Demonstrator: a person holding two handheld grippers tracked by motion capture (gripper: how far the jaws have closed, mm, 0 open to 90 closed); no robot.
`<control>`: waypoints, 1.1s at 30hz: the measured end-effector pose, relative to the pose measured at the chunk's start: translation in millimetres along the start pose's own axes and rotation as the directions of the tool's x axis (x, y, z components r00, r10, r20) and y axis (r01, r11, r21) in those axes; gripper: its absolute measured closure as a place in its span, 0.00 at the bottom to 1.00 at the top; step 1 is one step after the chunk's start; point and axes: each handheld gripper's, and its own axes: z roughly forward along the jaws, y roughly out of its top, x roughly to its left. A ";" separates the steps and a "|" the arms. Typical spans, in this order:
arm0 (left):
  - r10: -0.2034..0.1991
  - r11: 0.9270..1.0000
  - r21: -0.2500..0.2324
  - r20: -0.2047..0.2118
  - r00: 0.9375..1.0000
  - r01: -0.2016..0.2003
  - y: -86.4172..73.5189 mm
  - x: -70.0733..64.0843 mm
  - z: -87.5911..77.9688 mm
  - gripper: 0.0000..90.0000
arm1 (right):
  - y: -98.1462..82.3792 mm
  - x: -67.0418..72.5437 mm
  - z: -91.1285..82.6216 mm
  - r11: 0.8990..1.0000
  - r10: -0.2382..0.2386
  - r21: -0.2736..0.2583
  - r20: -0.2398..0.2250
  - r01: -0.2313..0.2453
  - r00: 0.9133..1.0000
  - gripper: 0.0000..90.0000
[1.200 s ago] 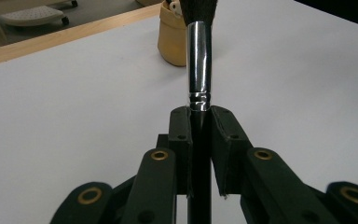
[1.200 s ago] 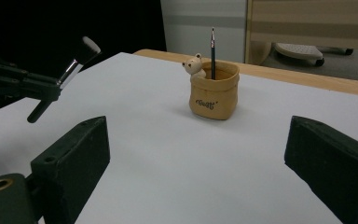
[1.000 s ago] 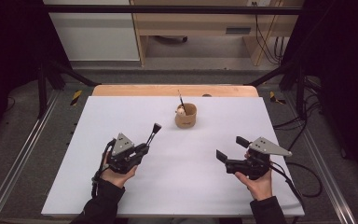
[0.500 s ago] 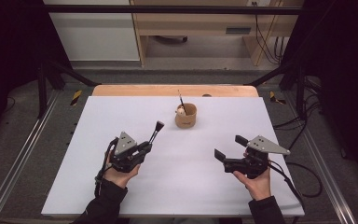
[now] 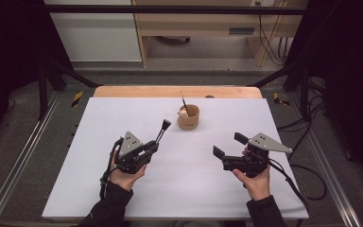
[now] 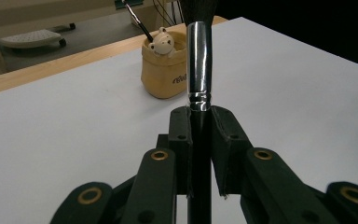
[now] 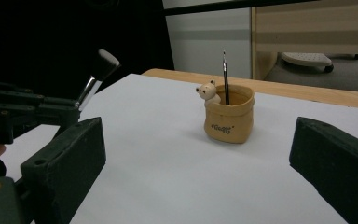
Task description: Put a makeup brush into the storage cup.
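Left gripper (image 5: 157, 144) jaws clenched on the handle of a makeup brush (image 5: 162, 129), long axis running up and away toward the tan pouch holder (image 5: 188, 118), bristle end leading. Holder upright at mid-rear of the worktop (image 5: 99, 156), well apart from the brush tip and nearer the left hand. Right gripper (image 5: 224, 150) jaws released, wide, empty.

White table (image 5: 123, 118) open throughout; sole obstacle: tan pouch (image 5: 188, 118) mid-back.
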 end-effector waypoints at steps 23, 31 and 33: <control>-0.007 1.000 -0.004 0.012 1.000 0.007 4.2 -7.2 15.3 0.87 | 9.0 14.9 26.9 0.998 0.056 -0.013 -0.045 -0.057 0.997 0.06; -0.009 1.000 -0.007 0.019 1.000 0.009 5.8 -12.0 23.1 0.87 | 10.2 16.8 32.3 0.996 0.089 -0.016 -0.052 -0.090 0.995 0.07; -0.010 1.000 -0.009 0.022 1.000 0.010 6.8 -13.8 24.4 0.87 | 10.4 17.4 33.1 0.995 0.094 -0.014 -0.055 -0.095 0.994 0.07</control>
